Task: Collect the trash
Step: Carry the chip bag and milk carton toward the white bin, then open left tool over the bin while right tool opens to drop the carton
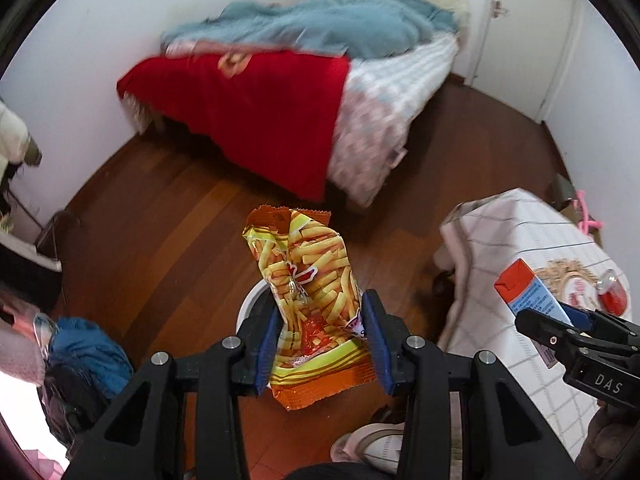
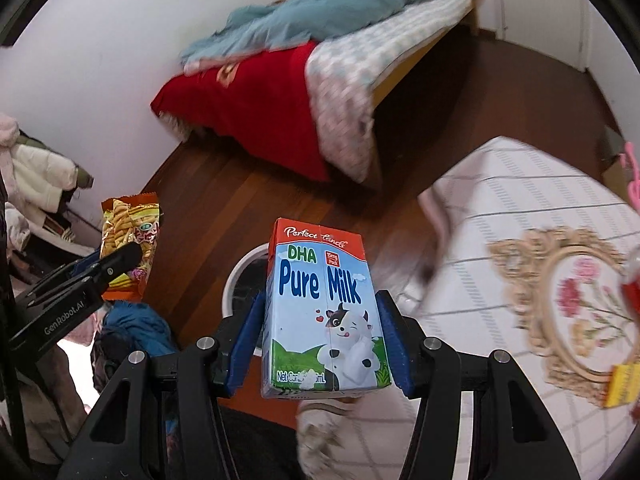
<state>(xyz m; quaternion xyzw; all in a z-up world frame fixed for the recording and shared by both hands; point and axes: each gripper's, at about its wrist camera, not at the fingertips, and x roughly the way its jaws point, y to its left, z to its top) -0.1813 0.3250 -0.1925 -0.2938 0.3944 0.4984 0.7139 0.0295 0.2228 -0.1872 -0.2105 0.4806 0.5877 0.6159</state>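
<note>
Left wrist view shows the left gripper (image 1: 322, 340) with its blue-padded fingers (image 1: 267, 344) clamped on the lower half of a snack bag (image 1: 310, 300), an orange-and-yellow packet printed with fries, held upright above the wooden floor (image 1: 168, 232). Directly behind the bag, the white rim of a trash bin (image 1: 250, 300) peeks out. At the right edge, the right gripper (image 1: 560, 320) holds a milk carton (image 1: 524, 288) over the desk (image 1: 512, 240), which wears a white checked cloth. In the right wrist view, its fingers (image 2: 394, 344) press both sides of the carton (image 2: 320, 312), labelled "Pure Milk", with the bin's rim (image 2: 240, 276) just behind it. A bed (image 2: 304, 92) with red and blue covers stands against the far wall.
</note>
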